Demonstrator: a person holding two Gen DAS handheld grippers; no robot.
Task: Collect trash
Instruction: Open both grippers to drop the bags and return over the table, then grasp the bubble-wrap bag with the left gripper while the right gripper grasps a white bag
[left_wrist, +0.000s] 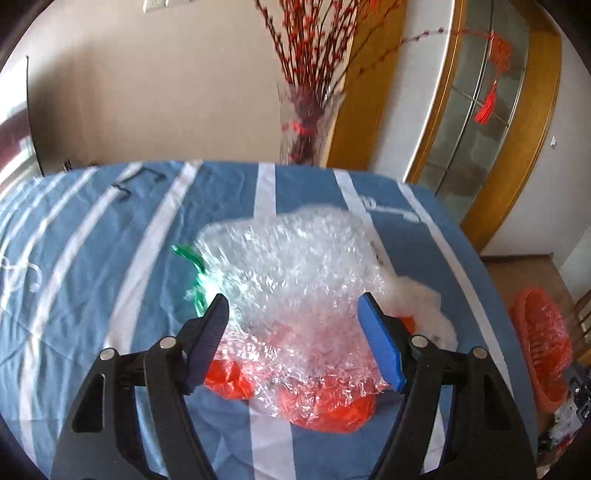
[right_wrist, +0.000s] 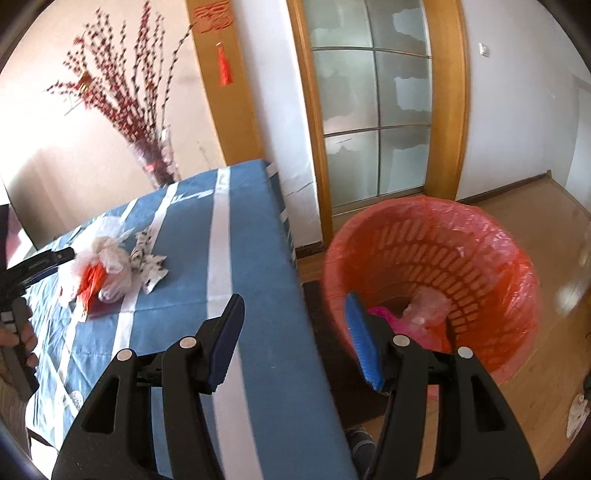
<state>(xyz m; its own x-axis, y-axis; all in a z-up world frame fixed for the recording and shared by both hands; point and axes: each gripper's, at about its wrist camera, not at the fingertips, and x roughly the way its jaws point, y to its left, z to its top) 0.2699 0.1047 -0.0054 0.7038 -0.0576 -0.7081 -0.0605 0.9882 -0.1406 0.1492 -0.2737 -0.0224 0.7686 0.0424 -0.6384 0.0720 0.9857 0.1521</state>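
Note:
A heap of trash lies on the blue striped tablecloth (left_wrist: 92, 258): clear bubble wrap (left_wrist: 291, 273) over red plastic (left_wrist: 325, 406), a green scrap (left_wrist: 194, 266) at its left and white plastic (left_wrist: 424, 306) at its right. My left gripper (left_wrist: 293, 310) is open, its fingers on either side of the bubble wrap, just above it. In the right wrist view the heap (right_wrist: 101, 273) lies far left with the left gripper (right_wrist: 44, 260) beside it. My right gripper (right_wrist: 295, 310) is open and empty above the table's edge, next to the orange bin (right_wrist: 480, 258), which holds pink and clear trash (right_wrist: 417, 314).
A patterned paper scrap (right_wrist: 149, 264) lies right of the heap. A glass vase of red branches (left_wrist: 308, 122) stands behind the table. A glass door (right_wrist: 373, 122) with a wooden frame is behind the bin. The bin also shows at the right on the floor (left_wrist: 543, 343).

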